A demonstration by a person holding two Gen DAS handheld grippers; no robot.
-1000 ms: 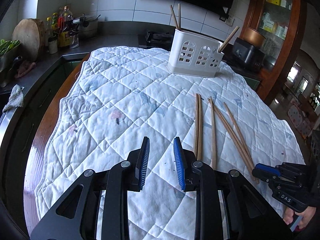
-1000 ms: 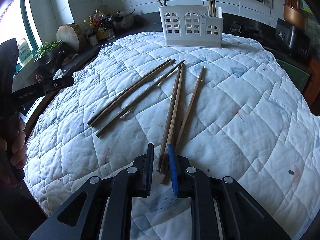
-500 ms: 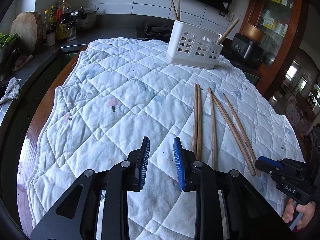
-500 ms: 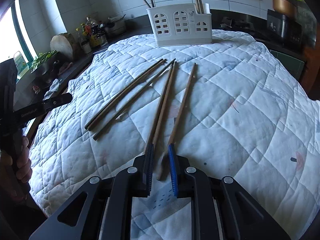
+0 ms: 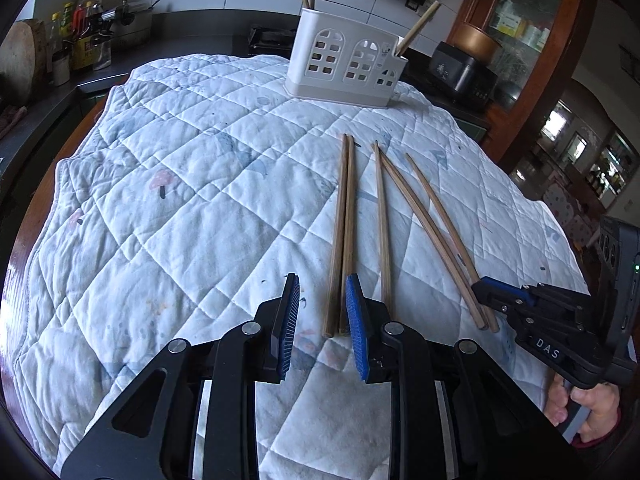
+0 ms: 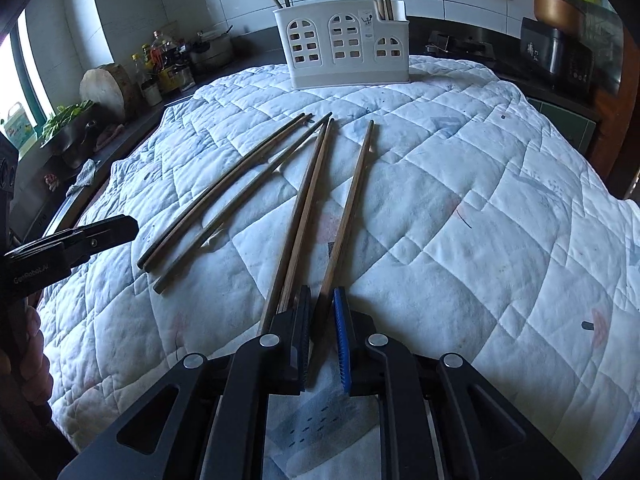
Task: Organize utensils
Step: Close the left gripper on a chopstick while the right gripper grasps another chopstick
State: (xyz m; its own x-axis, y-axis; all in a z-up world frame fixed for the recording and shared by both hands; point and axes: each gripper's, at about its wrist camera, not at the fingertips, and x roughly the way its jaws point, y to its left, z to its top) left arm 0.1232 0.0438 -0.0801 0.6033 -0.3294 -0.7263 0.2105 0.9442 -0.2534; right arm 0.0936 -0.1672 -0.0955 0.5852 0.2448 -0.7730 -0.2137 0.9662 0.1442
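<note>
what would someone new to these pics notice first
First, the loose wooden chopsticks fanned across the middle of the white quilted cloth. Behind them, at the cloth's far edge, stands the white utensil holder with arched cut-outs, a few chopsticks already upright in it. Nearest the camera, the right tool straddles the near end of the rightmost chopstick, its blue pads not quite closed.

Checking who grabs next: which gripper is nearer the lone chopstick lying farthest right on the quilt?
Right. The right gripper has its fingers around the near end of that chopstick; the left gripper sits off to the left, by the other chopsticks.
</note>
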